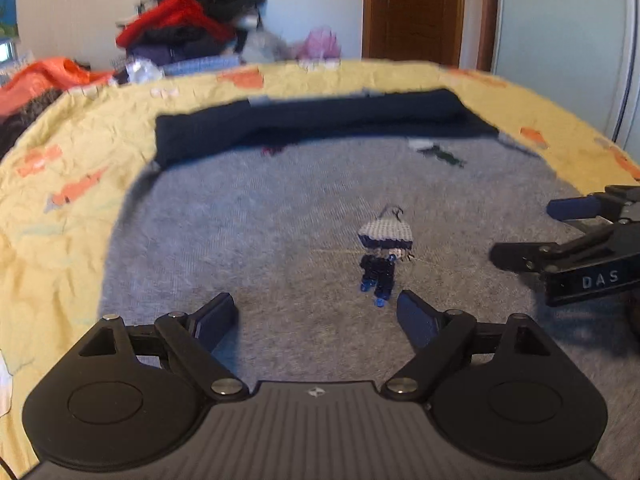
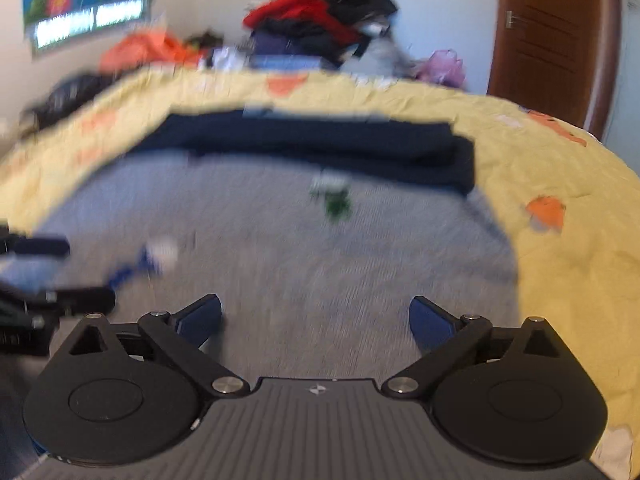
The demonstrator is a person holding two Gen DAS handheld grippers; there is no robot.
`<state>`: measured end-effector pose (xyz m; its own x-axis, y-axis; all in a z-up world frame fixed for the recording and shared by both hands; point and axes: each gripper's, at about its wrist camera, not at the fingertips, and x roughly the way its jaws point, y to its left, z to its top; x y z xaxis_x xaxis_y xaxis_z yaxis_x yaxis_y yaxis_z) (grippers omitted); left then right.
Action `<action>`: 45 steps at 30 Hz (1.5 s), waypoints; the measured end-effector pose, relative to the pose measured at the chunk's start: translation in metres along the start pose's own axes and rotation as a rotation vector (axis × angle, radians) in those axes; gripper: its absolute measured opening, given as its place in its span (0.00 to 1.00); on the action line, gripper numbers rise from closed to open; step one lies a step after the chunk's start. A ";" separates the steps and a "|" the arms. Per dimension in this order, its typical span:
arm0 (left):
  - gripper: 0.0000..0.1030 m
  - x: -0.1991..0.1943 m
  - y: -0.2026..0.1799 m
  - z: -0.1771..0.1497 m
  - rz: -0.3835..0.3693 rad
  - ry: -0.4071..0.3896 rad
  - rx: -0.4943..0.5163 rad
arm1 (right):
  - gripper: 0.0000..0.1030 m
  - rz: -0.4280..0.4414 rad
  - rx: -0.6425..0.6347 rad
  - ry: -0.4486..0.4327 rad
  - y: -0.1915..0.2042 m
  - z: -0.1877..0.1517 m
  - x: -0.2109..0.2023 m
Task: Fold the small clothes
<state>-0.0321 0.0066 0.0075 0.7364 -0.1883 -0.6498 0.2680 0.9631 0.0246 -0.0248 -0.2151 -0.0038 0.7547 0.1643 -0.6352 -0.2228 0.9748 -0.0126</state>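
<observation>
The grey sweater [image 1: 248,216] is lying spread flat on the bed, over the yellow bedspread [image 1: 60,208] with its orange fish prints, and everything here is being placed against that sweater. Its dark navy band [image 1: 320,116] is running across the sweater's far edge, folded over in a thick strip. The left tongs [image 1: 316,312] are hovering over the near part of the sweater with their blue-padded fingers standing wide apart and gripping nothing. Just beyond them, near the sweater's middle, a small knitted figure [image 1: 384,252] in a pale hat and blue legs is sitting on the grey knit (stitched on or loose, I cannot tell). A green motif [image 1: 440,154] is showing farther up the sweater, close under the navy band. The right tongs [image 2: 316,320] are also hanging over the near part of the sweater, fingers spread wide, nothing between them; in the left wrist view they are reaching in from the sweater's right side [image 1: 524,232], and they are reading as parted there too. The right wrist view is smearing with motion blur, so the green motif [image 2: 336,200] is coming through only as a blotch. Beyond the sweater's far edge, past the bed, a pile of clothes [image 1: 192,20] in black and red is heaping up against the wall, with a brown wooden door [image 1: 412,8] to the right of it.
</observation>
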 end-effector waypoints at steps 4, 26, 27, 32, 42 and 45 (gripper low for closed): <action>0.87 -0.008 0.011 -0.011 -0.007 -0.011 0.001 | 0.99 -0.009 0.021 0.010 -0.018 -0.010 -0.011; 0.88 -0.063 0.005 -0.063 -0.083 -0.054 0.079 | 0.99 0.077 -0.063 0.033 -0.021 -0.054 -0.071; 0.88 -0.064 0.004 -0.060 -0.074 -0.035 0.074 | 0.99 0.071 -0.059 0.050 -0.021 -0.052 -0.071; 0.88 -0.079 0.001 -0.059 -0.085 -0.003 0.053 | 0.93 0.136 -0.007 0.073 -0.004 -0.043 -0.090; 0.89 -0.103 0.034 -0.086 -0.020 0.043 0.017 | 0.99 0.130 -0.095 0.078 -0.008 -0.080 -0.112; 0.89 -0.112 0.047 -0.085 -0.007 0.058 -0.021 | 0.99 0.142 -0.056 0.137 -0.019 -0.074 -0.122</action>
<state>-0.1548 0.0889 0.0162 0.6972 -0.1842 -0.6928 0.2599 0.9656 0.0047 -0.1584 -0.2646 0.0162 0.6227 0.2738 -0.7330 -0.3582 0.9326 0.0441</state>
